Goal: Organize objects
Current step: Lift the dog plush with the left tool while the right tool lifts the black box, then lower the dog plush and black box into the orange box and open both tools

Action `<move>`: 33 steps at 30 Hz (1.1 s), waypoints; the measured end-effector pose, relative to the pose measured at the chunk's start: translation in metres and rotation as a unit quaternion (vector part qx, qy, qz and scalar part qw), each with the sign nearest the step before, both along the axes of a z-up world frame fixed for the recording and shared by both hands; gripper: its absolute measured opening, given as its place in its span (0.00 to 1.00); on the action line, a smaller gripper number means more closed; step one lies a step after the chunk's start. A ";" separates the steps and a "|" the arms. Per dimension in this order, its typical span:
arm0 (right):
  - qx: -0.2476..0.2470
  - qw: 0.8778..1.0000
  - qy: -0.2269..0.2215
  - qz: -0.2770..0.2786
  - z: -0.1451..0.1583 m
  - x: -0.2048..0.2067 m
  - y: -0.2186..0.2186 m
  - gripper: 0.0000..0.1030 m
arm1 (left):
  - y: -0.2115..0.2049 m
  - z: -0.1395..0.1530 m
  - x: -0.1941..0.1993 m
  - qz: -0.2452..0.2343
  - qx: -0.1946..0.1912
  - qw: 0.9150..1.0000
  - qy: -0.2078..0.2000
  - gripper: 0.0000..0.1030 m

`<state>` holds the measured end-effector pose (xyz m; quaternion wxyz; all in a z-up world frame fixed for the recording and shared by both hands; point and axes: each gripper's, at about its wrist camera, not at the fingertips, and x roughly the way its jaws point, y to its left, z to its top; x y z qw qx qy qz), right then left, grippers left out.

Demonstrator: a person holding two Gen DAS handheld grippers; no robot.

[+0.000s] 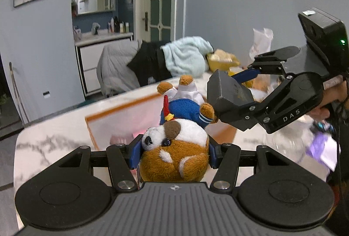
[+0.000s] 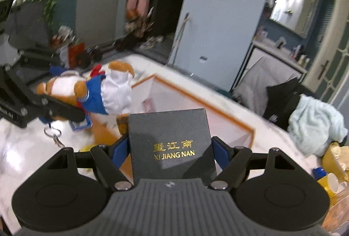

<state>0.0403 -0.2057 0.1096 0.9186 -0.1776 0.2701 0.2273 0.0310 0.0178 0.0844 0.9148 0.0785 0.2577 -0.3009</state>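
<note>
Partly hidden by the black box, the contents of the orange-rimmed white bin (image 2: 218,114) on the white marble table (image 1: 54,138) stay unclear; right-side clutter is blurred. Beyond lie a pale blue towel (image 1: 187,55) and dark clothes. The left gripper (image 1: 174,152) clamps a brown-and-white plush dog in blue clothes (image 1: 178,144); the right gripper (image 2: 171,148) clamps the black textured box with gold lettering (image 2: 170,140), both angled down above the bin.

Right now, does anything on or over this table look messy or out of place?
Yes. The plush dog hangs sideways in the left claw above the orange-rimmed box. Clothes lie heaped at the table's far edge.
</note>
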 end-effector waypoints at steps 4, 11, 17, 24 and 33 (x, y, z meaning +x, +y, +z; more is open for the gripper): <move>0.011 0.999 -0.030 -0.025 0.021 0.015 -0.007 0.77 | -0.020 0.019 0.023 0.002 0.008 1.000 -0.028 0.64; 0.028 0.996 -0.051 -0.075 0.040 0.057 -0.021 0.77 | -0.054 0.034 0.056 0.002 0.026 0.995 -0.092 0.64; 0.045 0.993 -0.027 -0.110 0.028 0.094 -0.042 0.77 | -0.079 0.002 0.091 -0.012 0.057 0.993 -0.105 0.64; 0.027 0.992 0.011 -0.125 -0.015 0.125 -0.046 0.77 | -0.090 -0.046 0.118 -0.030 0.077 0.995 -0.057 0.64; -0.012 0.992 0.048 -0.117 -0.070 0.161 -0.032 0.77 | -0.090 -0.088 0.141 -0.045 0.146 0.988 -0.016 0.64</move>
